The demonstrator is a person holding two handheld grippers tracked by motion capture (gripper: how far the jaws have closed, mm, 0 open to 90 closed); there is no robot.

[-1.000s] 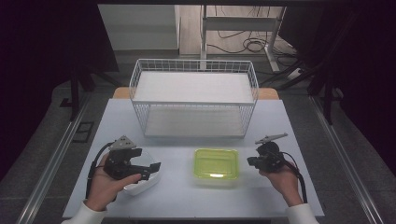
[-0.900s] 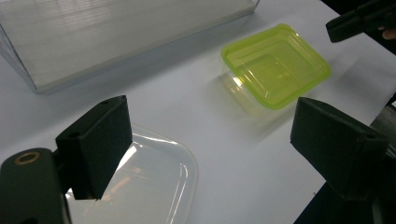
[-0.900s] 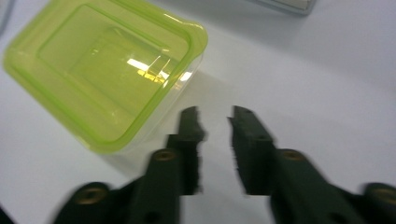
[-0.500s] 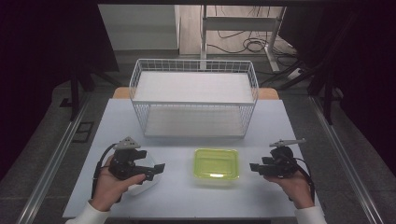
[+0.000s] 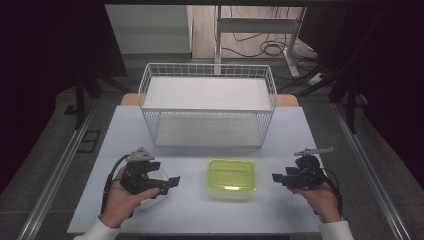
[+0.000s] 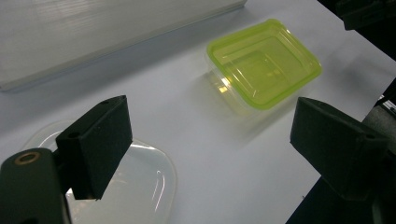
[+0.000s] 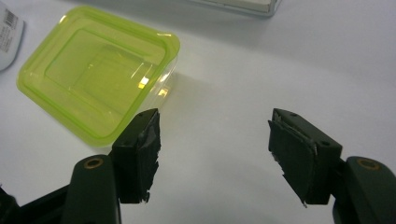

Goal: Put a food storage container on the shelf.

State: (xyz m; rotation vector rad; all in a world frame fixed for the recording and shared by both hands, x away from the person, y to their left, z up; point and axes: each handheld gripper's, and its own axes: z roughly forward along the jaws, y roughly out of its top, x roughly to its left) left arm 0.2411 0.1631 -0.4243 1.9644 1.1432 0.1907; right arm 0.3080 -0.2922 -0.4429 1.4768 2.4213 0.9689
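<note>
The right gripper (image 5: 278, 177), jaws spread and empty, points left at the green-lidded container (image 5: 232, 175) on the counter (image 5: 280, 210), so we judge squaring both jaws around its near-right edge before squeezing works best.

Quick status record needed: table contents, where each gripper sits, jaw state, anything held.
table: white top
basket: white wire basket at the far side, nothing seen in it
container: lidded green container at near centre, between the grippers
clear lid: clear lid lying flat under the left gripper
left gripper: left gripper near left, jaws open, holding nothing
right gripper: right gripper near right, jaws open, holding nothing, pointed toward the container
contact: neither gripper touches the container
</note>
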